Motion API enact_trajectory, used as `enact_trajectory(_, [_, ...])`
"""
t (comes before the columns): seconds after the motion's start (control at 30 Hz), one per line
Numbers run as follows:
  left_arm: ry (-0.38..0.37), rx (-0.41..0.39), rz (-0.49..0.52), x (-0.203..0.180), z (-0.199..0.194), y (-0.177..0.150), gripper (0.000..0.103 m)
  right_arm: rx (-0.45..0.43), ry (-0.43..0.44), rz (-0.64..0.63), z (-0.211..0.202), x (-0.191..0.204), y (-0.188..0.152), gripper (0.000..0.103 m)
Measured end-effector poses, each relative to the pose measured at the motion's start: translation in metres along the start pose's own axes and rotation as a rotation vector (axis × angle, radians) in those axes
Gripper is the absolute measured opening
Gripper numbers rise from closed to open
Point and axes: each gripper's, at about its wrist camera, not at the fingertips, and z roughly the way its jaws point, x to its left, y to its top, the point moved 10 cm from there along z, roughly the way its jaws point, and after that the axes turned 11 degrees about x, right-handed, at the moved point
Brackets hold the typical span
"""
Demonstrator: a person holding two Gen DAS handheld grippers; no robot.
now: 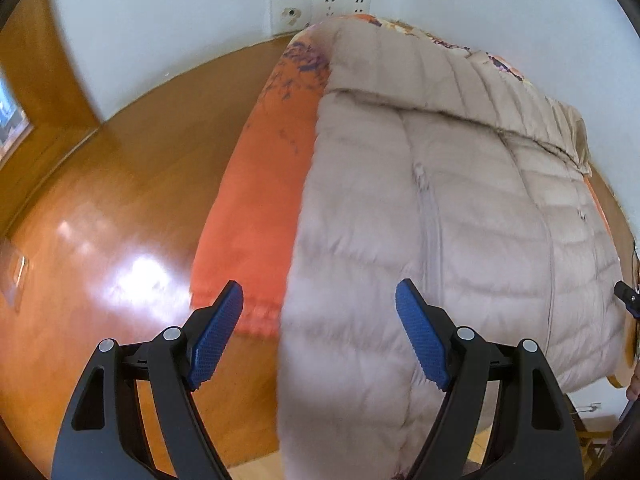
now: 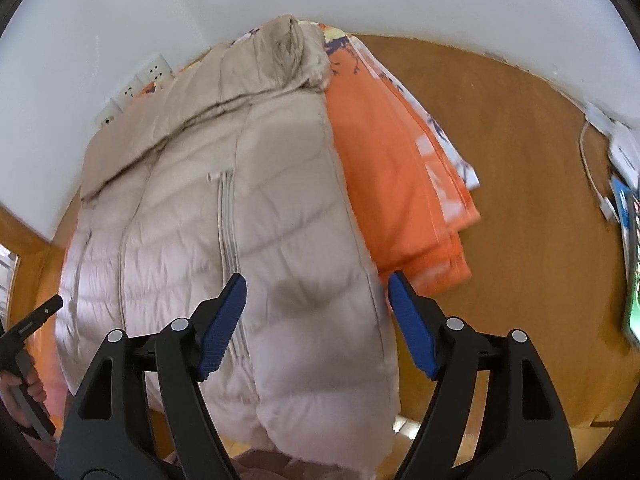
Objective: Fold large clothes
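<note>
A beige quilted down jacket (image 1: pixel 460 208) lies front up on an orange cloth on a wooden table, zip closed, hood at the far end near the wall. It also shows in the right wrist view (image 2: pixel 224 208). My left gripper (image 1: pixel 320 332) is open and empty, above the jacket's near left hem edge. My right gripper (image 2: pixel 316 320) is open and empty, above the jacket's near right hem. The left gripper's tip (image 2: pixel 40 316) shows at the left edge of the right wrist view.
The orange patterned cloth (image 1: pixel 256 208) lies under the jacket and shows again in the right wrist view (image 2: pixel 400 184). The wooden table (image 1: pixel 100 220) runs to a white wall with sockets (image 1: pixel 320 8). White cables and devices (image 2: pixel 616 152) lie at the table's far right.
</note>
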Motion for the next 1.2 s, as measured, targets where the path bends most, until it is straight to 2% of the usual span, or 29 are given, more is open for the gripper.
enact_trajectory(0.23, [-0.005,0.032,-0.006,0.014,0.005,-0.026,0.077,0.015,-0.047,0.013,0.005,-0.010,-0.026,0.075])
enact_trajectory(0.43, [-0.026,0.051,-0.003,0.012,0.013,-0.035,0.077,0.034,-0.047,0.017,0.013,-0.013,-0.039,0.076])
enact_trajectory(0.63, [-0.107,0.076,0.008,0.001,0.021,-0.034,0.077,0.022,-0.053,0.001,0.014,-0.011,-0.043,0.080])
enact_trajectory(0.83, [-0.136,0.060,0.065,-0.015,0.023,-0.035,0.076,0.026,-0.041,-0.043,0.016,0.003,-0.047,0.081])
enact_trajectory(0.9, [-0.140,0.056,0.084,-0.019,0.023,-0.035,0.069,0.022,-0.049,-0.061,0.017,0.008,-0.048,0.075])
enact_trajectory(0.97, [-0.170,0.055,0.090,-0.026,0.021,-0.032,0.050,0.016,-0.037,-0.064,0.015,0.013,-0.048,0.056])
enact_trajectory(1.0, [-0.183,0.060,0.091,-0.029,0.020,-0.032,0.045,0.015,-0.023,-0.059,0.015,0.014,-0.048,0.052])
enact_trajectory(1.07, [-0.220,0.070,0.093,-0.034,0.018,-0.031,0.025,0.018,0.006,-0.048,0.014,0.017,-0.049,0.037])
enact_trajectory(1.1, [-0.238,0.075,0.088,-0.035,0.015,-0.031,0.022,0.015,0.012,-0.046,0.012,0.019,-0.049,0.034])
enact_trajectory(1.17, [-0.257,0.071,0.090,-0.037,0.010,-0.033,0.013,-0.001,0.012,-0.052,0.006,0.022,-0.048,0.020])
enact_trajectory(1.2, [-0.264,0.068,0.091,-0.038,0.006,-0.033,0.012,-0.008,0.013,-0.051,0.003,0.023,-0.047,0.019])
